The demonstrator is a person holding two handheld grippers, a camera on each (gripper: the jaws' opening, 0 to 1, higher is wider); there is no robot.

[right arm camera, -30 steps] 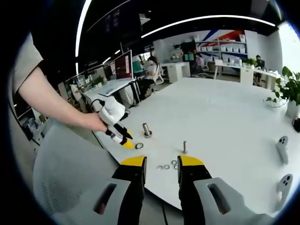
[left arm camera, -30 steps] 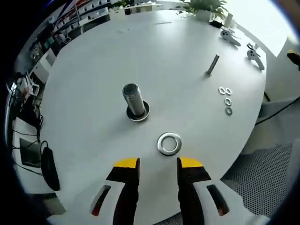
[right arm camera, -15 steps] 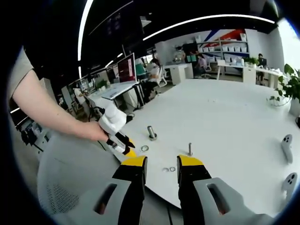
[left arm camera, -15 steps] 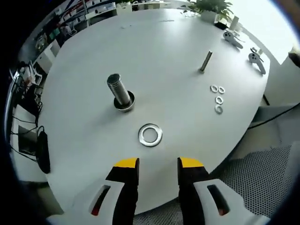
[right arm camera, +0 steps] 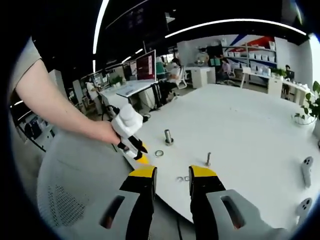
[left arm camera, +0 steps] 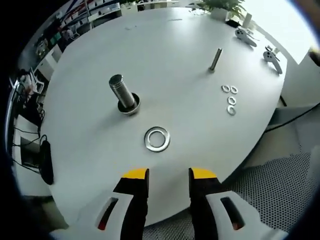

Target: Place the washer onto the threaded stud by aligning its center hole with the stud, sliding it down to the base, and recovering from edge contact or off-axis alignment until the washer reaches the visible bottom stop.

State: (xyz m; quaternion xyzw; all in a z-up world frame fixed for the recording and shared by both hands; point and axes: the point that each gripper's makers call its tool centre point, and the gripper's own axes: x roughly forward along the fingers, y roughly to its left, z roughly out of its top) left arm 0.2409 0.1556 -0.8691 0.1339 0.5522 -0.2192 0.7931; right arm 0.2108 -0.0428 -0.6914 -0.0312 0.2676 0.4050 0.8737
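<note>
Your left tongs [left arm camera: 166, 173] hang with the yellow-tipped jaws narrowly parted and nothing between them, low over the near edge of the round white bench [left arm camera: 170, 55]. Off to the left beyond them stands the thick threaded steel stud [left arm camera: 121, 93], upright on its flanged base. Just ahead of the jaw tips, slightly left of centre, the large flat silver steel washer [left arm camera: 157, 139] lies flat on the bench, well apart from the stud. Expect it to be stiff, smooth and fairly light, lying so flush that the tips may skate over it; pinch it across the outer rim, one jaw each side, and leave the centre hole free. It looks bright and polished, a broad ring with a wide hole. Further right lie a slim steel bolt [left arm camera: 215, 59] and four small washers [left arm camera: 229, 97]. Your right tongs [right arm camera: 172, 173] are likewise narrowly parted and empty, hanging back off the bench edge
</note>
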